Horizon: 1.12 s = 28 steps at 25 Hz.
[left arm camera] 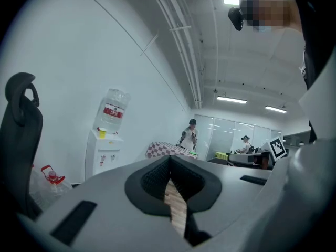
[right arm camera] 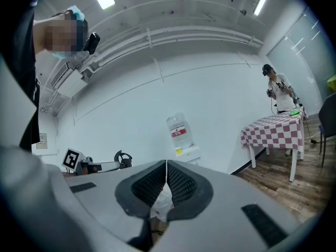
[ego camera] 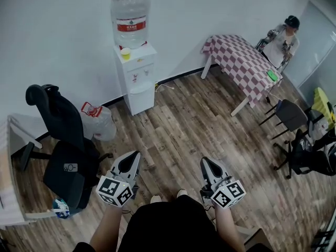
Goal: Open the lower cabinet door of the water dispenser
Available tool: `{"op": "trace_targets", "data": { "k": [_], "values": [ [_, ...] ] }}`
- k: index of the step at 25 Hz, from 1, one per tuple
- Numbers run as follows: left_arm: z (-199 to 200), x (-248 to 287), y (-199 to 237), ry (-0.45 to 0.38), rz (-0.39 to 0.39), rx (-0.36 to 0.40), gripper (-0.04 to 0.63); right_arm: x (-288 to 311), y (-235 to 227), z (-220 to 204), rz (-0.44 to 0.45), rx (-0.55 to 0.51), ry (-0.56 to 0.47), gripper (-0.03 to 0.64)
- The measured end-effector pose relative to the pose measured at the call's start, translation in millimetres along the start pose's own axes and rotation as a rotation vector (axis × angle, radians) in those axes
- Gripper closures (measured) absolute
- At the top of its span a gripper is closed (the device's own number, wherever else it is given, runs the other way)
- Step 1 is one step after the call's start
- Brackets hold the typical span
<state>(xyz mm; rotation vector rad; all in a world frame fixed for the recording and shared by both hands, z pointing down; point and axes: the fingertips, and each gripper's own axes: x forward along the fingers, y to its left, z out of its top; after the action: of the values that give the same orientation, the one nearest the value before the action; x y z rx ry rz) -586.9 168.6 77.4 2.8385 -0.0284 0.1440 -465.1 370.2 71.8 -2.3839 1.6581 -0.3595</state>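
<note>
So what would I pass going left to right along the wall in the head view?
Black office chair → clear plastic container with a red handle → white water dispenser with a clear bottle on top → table with a red-and-white checked cloth → person in a white top.

A black office chair (ego camera: 65, 140) just beside a plastic bag (ego camera: 100, 124) — checkered table (ego camera: 239, 62) well apart, a person (ego camera: 281, 43) behind it.

No readable print is coming through anywhere. The water bottle (ego camera: 130, 12) is wearing a red label (ego camera: 131, 24) with white marks, too small to make out. Tiny stickers (ego camera: 135, 78) are showing on the front of the water dispenser (ego camera: 139, 97), just as illegible. The left gripper (ego camera: 134, 155) and right gripper (ego camera: 205, 162) are carrying black-and-white square markers, patterns rather than letters.
</note>
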Motion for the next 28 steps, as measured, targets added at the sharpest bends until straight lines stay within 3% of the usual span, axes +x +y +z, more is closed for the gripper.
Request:
{"op": "trace_targets", "data": {
  "k": [6, 14, 28],
  "values": [
    [-11, 0, 0, 0.005, -0.012, -0.031, 0.581, -7, -2, -10, -0.022, 0.014, 0.015, 0.592],
    [-9, 33, 3, 0.016, 0.010, -0.010, 0.581, 13, -33, -5, -0.002, 0.024, 0.017, 0.592],
    [21, 183, -16, 0.021, 0.038, 0.023, 0.581, 68, -158, 46, 0.085, 0.058, 0.015, 0.592]
  ]
}}
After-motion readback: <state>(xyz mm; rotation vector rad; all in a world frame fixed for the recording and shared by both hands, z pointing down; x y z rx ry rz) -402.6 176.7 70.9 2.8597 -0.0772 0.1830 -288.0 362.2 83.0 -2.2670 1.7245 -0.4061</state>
